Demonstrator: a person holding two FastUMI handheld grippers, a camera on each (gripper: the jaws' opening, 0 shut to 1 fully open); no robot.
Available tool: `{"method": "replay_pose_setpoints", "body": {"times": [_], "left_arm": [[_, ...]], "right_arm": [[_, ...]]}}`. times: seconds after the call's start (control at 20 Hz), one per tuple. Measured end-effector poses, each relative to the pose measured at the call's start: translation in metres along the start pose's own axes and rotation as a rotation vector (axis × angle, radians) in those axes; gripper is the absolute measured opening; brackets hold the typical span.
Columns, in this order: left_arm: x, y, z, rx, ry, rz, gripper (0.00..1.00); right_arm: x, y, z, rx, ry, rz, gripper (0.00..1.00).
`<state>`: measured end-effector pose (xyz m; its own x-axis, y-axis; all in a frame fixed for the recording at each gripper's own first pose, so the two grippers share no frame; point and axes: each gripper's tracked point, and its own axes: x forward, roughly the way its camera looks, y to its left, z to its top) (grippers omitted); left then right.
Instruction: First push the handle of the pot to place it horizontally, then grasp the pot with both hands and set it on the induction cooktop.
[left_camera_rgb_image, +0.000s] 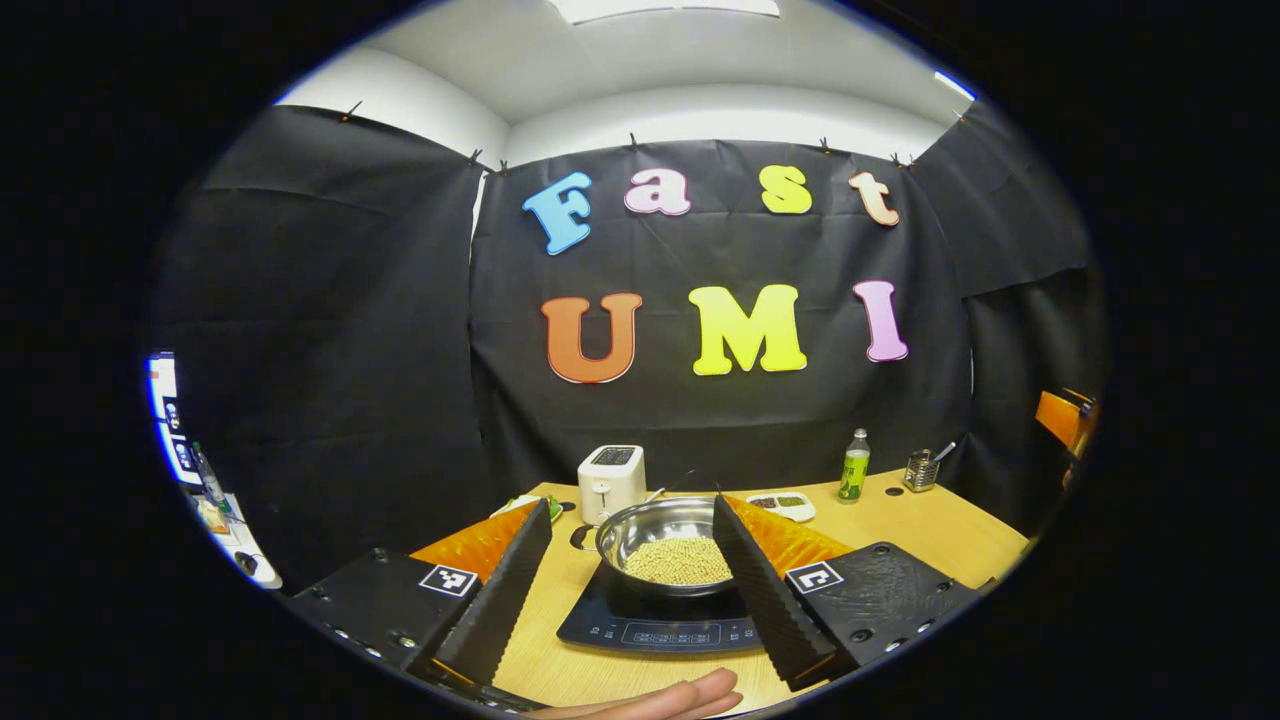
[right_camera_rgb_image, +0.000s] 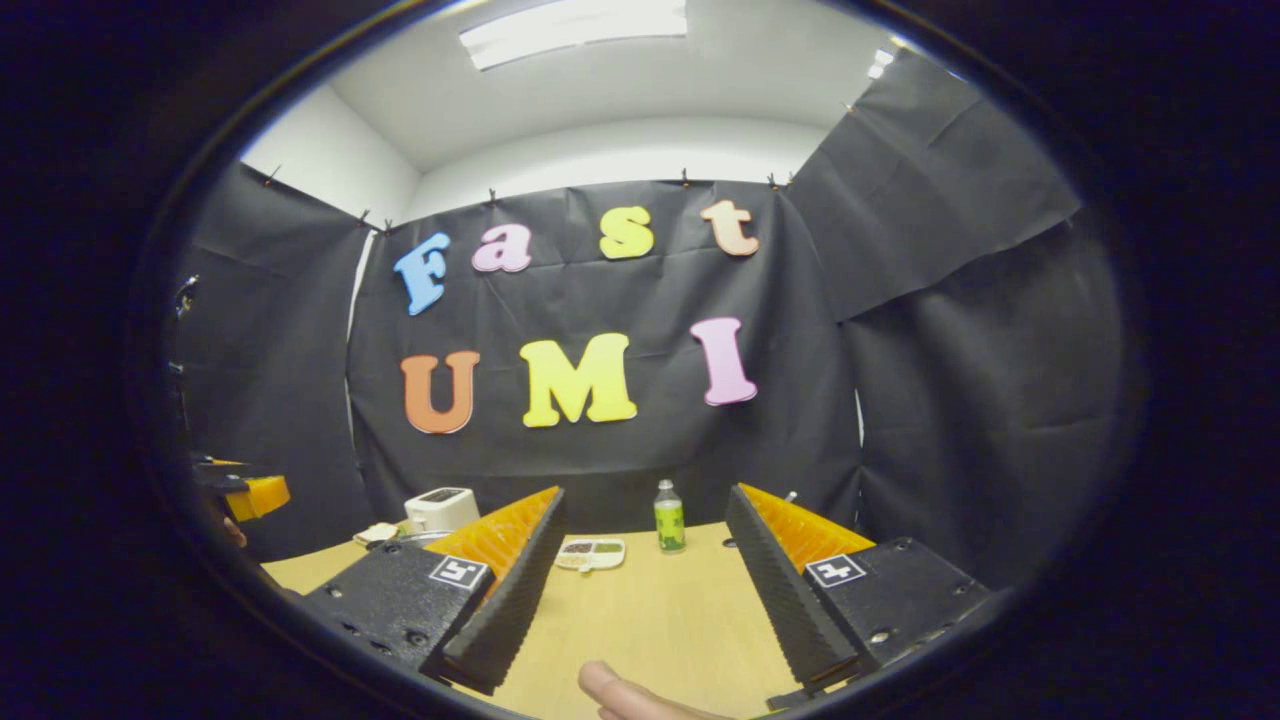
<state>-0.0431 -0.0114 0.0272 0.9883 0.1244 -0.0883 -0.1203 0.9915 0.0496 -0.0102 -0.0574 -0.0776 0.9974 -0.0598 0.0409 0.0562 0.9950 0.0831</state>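
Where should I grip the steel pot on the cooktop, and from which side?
Probably the pot by its thin side rim, coming from the front: it sits upright and open-topped on the cooktop, so a wall fits between the jaws.

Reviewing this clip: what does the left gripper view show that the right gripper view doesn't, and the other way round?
Left gripper view: the pot of beans sitting on the induction cooktop, plus a metal utensil holder. Right gripper view: the other gripper's orange body at the left edge. Both: the wooden table, white toaster, green bottle, small compartment dish, and an open gripper, left and right.
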Motion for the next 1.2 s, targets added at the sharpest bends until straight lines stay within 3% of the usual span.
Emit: {"method": "replay_pose_setpoints", "body": {"times": [0.1, 0.4, 0.5, 0.6, 0.65, 0.9, 0.95, 1.0, 1.05, 1.15, 1.2], "left_arm": [[-0.003, 0.001, 0.009, -0.019, -0.011, 0.011, 0.96], [-0.014, 0.006, 0.043, -0.067, -0.076, 0.013, 0.96], [-0.020, 0.004, 0.051, -0.059, -0.096, 0.007, 0.95], [-0.024, 0.006, 0.055, -0.056, -0.110, 0.017, 0.95], [-0.025, 0.007, 0.056, -0.055, -0.122, 0.025, 0.95], [-0.026, 0.003, 0.055, -0.064, -0.125, 0.013, 0.95], [-0.025, 0.002, 0.054, -0.065, -0.122, 0.009, 0.95], [-0.026, 0.001, 0.053, -0.067, -0.116, 0.004, 0.95], [-0.025, -0.001, 0.054, -0.069, -0.116, 0.000, 0.95], [-0.027, -0.003, 0.054, -0.054, -0.123, -0.004, 0.95], [-0.028, -0.004, 0.054, -0.046, -0.125, -0.003, 0.95]], "right_arm": [[-0.004, -0.015, 0.009, 0.023, -0.009, -0.019, 0.96], [-0.016, -0.046, 0.031, 0.052, -0.035, -0.068, 1.00], [-0.019, -0.051, 0.035, 0.038, -0.028, -0.081, 0.95], [-0.022, -0.055, 0.036, 0.019, -0.026, -0.096, 1.00], [-0.023, -0.052, 0.040, 0.019, -0.035, -0.095, 0.96], [-0.027, -0.049, 0.037, 0.000, -0.022, -0.069, 0.96], [-0.027, -0.051, 0.038, -0.003, -0.023, -0.072, 1.00], [-0.027, -0.051, 0.039, -0.008, -0.024, -0.074, 0.96], [-0.028, -0.050, 0.040, -0.016, -0.026, -0.071, 1.00], [-0.030, -0.050, 0.041, -0.024, -0.031, -0.067, 0.96], [-0.030, -0.049, 0.041, -0.025, -0.032, -0.064, 1.00]]}}
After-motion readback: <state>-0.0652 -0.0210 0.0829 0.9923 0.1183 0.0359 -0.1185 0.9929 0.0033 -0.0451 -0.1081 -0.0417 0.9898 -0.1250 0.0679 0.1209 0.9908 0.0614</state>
